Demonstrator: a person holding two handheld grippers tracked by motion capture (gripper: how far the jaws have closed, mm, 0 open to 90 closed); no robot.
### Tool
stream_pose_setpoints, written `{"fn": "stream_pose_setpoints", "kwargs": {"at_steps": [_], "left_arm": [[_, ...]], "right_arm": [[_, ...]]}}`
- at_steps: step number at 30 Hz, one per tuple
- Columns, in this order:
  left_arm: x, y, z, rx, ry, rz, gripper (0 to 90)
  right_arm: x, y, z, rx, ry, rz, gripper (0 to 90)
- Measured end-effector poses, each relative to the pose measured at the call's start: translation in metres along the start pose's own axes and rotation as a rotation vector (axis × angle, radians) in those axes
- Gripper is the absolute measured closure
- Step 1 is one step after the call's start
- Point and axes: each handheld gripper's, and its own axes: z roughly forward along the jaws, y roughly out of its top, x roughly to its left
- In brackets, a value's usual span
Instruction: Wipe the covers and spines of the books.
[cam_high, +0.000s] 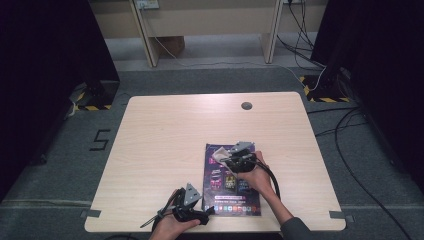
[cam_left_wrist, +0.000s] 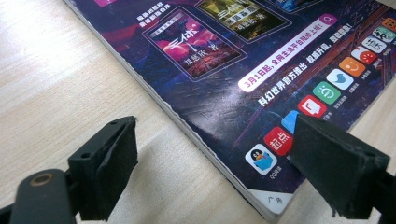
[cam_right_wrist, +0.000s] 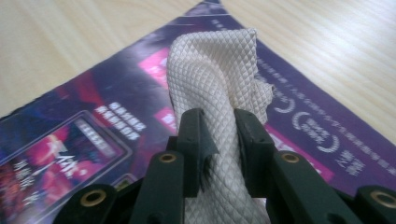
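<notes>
Two grippers over the worktop (cam_high: 165, 130), near its front edge. Right gripper (cam_right_wrist: 218, 135) clenched on a bunched white cloth (cam_right_wrist: 219, 79), pressed to the far left corner of the magazine (cam_high: 231, 192). Left gripper (cam_left_wrist: 215, 154) with jaws released, straddling the magazine's near left corner, one jaw over bare wood, the other over the cover. Magazine flat, right of centre, reaching almost to the front edge.

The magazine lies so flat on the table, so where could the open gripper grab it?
At the near corner of the magazine, coming in level from the table side. Its edge is thick there, and the left gripper already stands open around that corner. Probably slide one jaw under.
</notes>
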Motion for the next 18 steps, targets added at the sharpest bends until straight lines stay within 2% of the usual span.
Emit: {"fn": "stream_pose_setpoints", "kwargs": {"at_steps": [2,6,9,14,18], "left_arm": [[0.0,0.0,0.0,0.001,-0.003,-0.005,14.1],[0.0,0.0,0.0,0.003,-0.003,-0.002,14.1],[0.0,0.0,0.0,0.004,-0.003,-0.001,14.1],[0.0,0.0,0.0,0.004,-0.001,0.003,14.1],[0.0,0.0,0.0,0.002,0.001,0.005,14.2]], "right_arm": [[-0.002,0.0,0.001,-0.003,-0.002,0.018,74.1],[0.005,0.003,0.005,-0.014,-0.009,-0.01,74.3],[0.014,0.006,0.008,-0.019,0.01,-0.026,74.3],[0.034,0.009,0.01,-0.024,0.075,-0.059,74.3],[0.041,0.009,0.009,-0.02,0.079,-0.091,74.1]]}}
